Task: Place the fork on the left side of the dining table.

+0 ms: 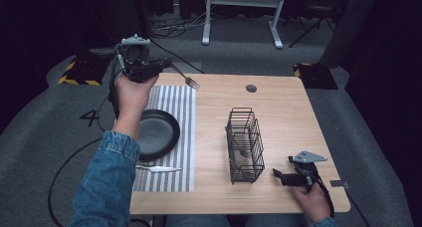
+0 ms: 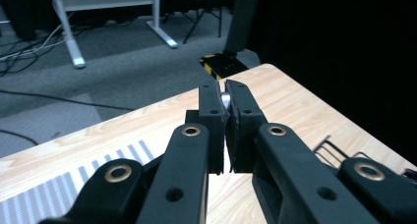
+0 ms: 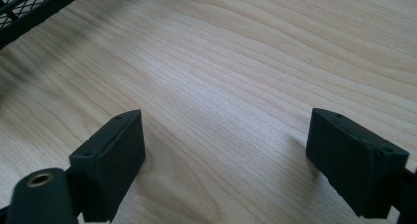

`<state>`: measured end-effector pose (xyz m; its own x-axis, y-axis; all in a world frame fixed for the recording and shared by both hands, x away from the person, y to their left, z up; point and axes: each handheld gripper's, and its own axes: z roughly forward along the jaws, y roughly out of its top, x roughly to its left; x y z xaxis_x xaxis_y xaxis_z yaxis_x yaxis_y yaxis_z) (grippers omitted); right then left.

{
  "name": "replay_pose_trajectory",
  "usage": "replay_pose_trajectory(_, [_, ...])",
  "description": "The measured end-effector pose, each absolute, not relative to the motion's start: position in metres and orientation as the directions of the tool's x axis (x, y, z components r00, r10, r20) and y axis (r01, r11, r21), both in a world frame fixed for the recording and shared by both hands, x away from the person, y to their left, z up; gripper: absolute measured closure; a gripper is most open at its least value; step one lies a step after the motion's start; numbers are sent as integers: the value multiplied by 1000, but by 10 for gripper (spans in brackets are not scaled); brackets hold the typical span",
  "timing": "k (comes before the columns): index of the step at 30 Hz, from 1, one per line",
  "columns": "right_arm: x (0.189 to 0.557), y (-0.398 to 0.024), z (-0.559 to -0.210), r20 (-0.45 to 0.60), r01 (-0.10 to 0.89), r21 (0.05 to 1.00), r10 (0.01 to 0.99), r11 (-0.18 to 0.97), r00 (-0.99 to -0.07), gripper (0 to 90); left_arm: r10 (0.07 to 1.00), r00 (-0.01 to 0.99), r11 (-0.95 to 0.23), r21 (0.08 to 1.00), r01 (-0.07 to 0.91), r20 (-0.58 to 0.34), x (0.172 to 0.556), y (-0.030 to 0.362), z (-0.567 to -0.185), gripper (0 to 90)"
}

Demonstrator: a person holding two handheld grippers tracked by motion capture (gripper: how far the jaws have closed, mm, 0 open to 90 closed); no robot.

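— What did the left gripper [image 1: 166, 63] hold?
— A fork [image 1: 186, 78], pinched tight in its jaws, up over the far left of the table [image 1: 288, 107].
— And the right gripper [image 3: 226, 155]?
— It sat low by the wire basket [image 1: 245, 145], jaws wide apart with nothing in them. A black plate [image 1: 158, 133] and a white knife [image 1: 159, 169] lay on the striped mat [image 1: 179, 107].

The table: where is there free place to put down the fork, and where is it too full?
Bare wood lies right of the wire basket up to the table edge, and behind it toward the round hole. The striped mat is crowded: black plate, white knife. The left gripper holds the fork; the right gripper rests open by the basket.
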<state>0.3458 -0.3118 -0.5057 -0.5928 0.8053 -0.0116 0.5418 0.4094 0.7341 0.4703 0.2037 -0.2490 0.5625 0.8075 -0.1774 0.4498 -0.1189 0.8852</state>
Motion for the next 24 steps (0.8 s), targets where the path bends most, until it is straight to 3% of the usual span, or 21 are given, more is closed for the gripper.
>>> replay_pose_trajectory(24, [346, -312, -506, -11, 541, 736, 805, 408, -593, 148, 883, 424, -76, 829, 555, -202, 516, 238, -283, 865])
